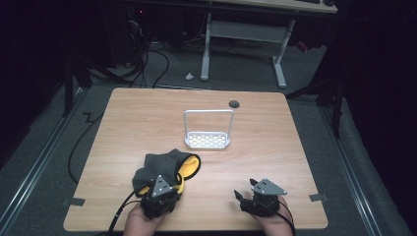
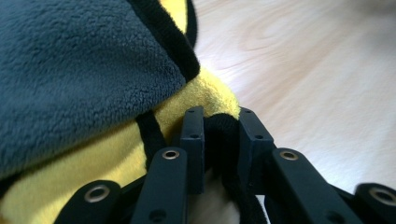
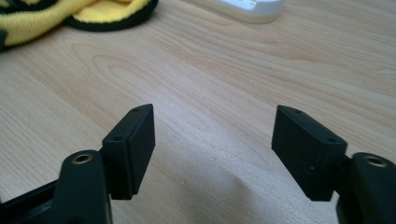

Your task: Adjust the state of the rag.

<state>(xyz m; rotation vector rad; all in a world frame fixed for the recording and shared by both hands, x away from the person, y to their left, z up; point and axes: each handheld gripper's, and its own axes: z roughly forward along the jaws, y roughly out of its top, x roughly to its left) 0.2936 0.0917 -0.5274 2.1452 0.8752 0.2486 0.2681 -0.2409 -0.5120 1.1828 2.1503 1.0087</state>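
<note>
A crumpled cloth (image 1: 164,164), dark grey on one side and yellow on the other with black trim, lies at the table's front left. My left gripper (image 1: 167,189) is shut on the cloth's black-trimmed edge (image 2: 223,135), with the grey fleece (image 2: 79,74) bulging close above the jaws. My right gripper (image 1: 244,189) stands open low over bare wood at the front right, its jaws wide apart with nothing between them (image 3: 212,135). The cloth's yellow edge (image 3: 100,11) lies beyond it at the upper left.
A white metal rack (image 1: 208,139) with a perforated base and an upright hoop handle stands at the table's middle; its base (image 3: 247,9) is visible in the right gripper view. A dark round hole (image 1: 234,103) sits near the far edge. Desk legs and cables lie beyond.
</note>
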